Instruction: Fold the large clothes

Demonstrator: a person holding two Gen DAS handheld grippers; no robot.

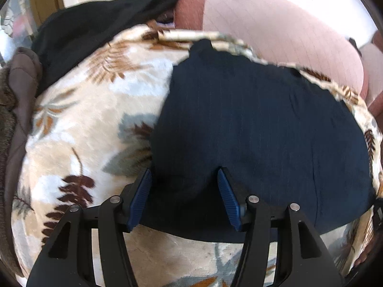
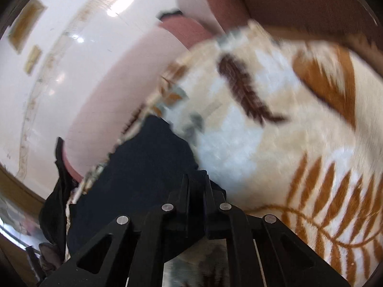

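Navy pinstriped garment (image 1: 258,129) lies flat on the leaf-print blanket (image 1: 91,110). The left gripper (image 1: 184,191) hovers spread over its near edge; the right gripper (image 2: 195,184) has its 2 fingers pressed together at the cloth's corner, though whether they pinch it I cannot tell. Likely gripping for a fold: the left must close too.

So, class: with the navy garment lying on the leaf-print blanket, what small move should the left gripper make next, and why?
Probably close the left gripper on the navy garment: its jaws stand open over the near edge, while the right gripper looks shut at the cloth's corner.
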